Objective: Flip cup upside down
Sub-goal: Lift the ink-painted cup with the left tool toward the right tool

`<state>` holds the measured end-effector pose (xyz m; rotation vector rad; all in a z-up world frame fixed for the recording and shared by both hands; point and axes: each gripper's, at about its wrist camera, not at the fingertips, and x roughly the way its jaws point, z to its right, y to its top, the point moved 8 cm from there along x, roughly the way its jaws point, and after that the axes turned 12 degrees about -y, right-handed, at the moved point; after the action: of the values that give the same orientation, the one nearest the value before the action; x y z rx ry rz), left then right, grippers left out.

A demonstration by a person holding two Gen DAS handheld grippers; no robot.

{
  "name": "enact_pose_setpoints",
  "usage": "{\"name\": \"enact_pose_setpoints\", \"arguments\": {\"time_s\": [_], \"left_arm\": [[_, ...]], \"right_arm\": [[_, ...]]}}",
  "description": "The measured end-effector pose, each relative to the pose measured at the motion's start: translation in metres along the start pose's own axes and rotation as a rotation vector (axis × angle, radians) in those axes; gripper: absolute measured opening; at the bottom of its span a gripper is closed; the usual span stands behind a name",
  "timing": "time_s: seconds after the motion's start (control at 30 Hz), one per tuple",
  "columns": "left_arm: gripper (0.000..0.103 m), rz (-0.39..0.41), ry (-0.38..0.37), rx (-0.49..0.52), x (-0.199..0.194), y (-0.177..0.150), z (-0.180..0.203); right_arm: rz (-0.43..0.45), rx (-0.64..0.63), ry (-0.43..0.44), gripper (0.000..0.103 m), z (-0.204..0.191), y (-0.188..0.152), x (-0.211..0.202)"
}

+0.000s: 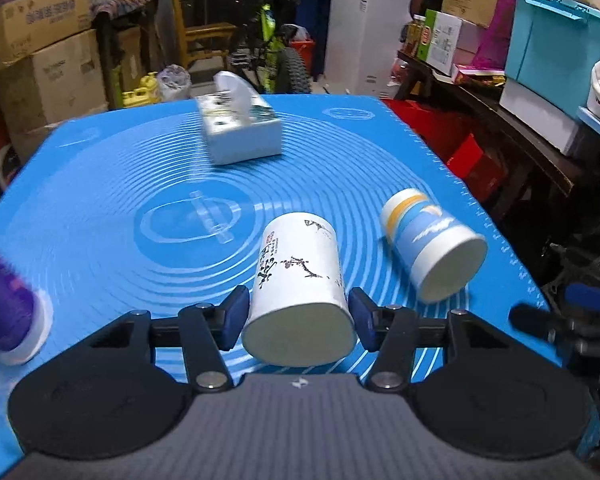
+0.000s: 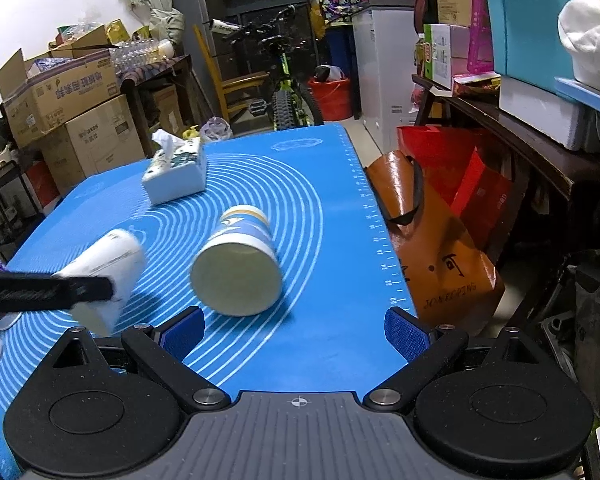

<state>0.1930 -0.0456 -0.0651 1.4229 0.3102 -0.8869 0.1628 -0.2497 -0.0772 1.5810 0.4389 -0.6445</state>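
Left gripper (image 1: pixel 298 316) has its blue pads pinching the white paper cup with black ink calligraphy (image 1: pixel 300 292), tilted, mouth toward the camera, characters too blurred to read. Right gripper (image 2: pixel 296 336) is spread wide with nothing between; the blue-and-white paper cup with yellow band (image 2: pixel 238 266) lies just ahead of its jaws on the blue ringed mat (image 2: pixel 332 240).

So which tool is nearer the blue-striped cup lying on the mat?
Right. The right tool is open just short of the blue-striped cup. The left tool is off to the cup's left, closed on the white ink-print cup.
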Motion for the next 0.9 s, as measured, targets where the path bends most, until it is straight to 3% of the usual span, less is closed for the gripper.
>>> {"name": "enact_pose_setpoints", "arguments": {"time_s": [0.33,0.53,0.7,0.77,0.83,0.9], "left_arm": [[0.057,-0.02,0.058,-0.039,-0.059,-0.045,-0.017],[0.059,-0.057,0.079,-0.073,-0.06,-0.071,-0.022],[0.061,-0.039,0.087,-0.074,-0.059,-0.071,-0.02],[0.064,-0.044,0.089,-0.074,-0.058,-0.07,-0.019],[0.084,-0.054,0.099,-0.073,-0.056,-0.071,-0.019],[0.088,-0.037,0.1,-0.077,-0.057,-0.071,-0.02]], "right_arm": [[0.0,-0.046,0.039,0.097,-0.034,-0.016,-0.037],[-0.02,-0.073,0.042,0.097,-0.046,-0.029,-0.046],[-0.026,-0.083,0.038,0.097,-0.048,-0.033,-0.051],[-0.026,-0.082,0.037,0.097,-0.048,-0.033,-0.052],[-0.026,-0.082,0.037,0.097,-0.048,-0.034,-0.053],[-0.026,-0.083,0.037,0.097,-0.047,-0.034,-0.053]]}}
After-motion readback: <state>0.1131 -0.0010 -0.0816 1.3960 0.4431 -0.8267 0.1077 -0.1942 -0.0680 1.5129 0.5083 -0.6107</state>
